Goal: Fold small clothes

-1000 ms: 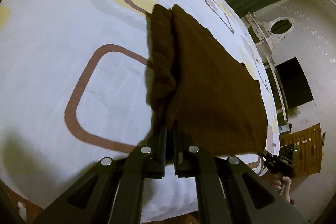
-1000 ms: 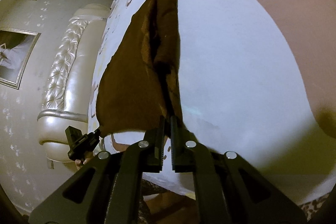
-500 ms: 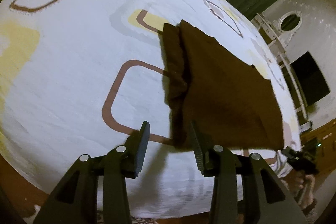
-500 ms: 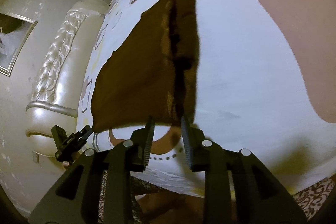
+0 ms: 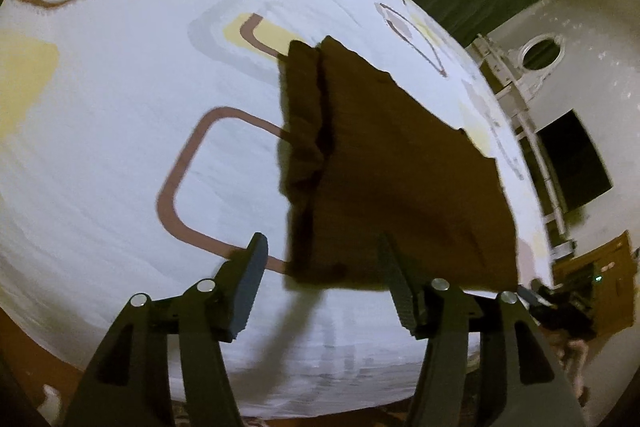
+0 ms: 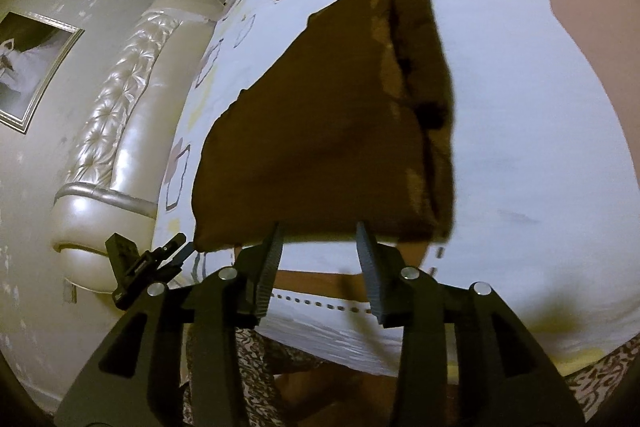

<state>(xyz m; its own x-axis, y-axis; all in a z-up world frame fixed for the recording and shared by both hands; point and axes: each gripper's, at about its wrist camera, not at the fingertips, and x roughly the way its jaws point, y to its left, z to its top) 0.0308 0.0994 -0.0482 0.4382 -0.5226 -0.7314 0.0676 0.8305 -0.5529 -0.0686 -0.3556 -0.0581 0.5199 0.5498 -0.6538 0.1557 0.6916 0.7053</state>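
Brown cloth (image 5: 400, 179) lies flat, folded, on bed (image 5: 120, 107) with white patterned sheet, near front edge. Left claw (image 5: 320, 279) apart, jaws just been opening, cloth's near corner seen between fingers, not pinched. Right claw (image 6: 320, 255) apart too, jaws just been opening, nothing gripped, tips just at cloth's near edge. Padded headboard (image 6: 120, 107) to the side.

I find no writing, label, brand or number that I can read in either of my views; the bedsheet (image 5: 120, 115) carries only coloured shapes, and the framed picture (image 6: 32, 67) on the wall is too small to make out.
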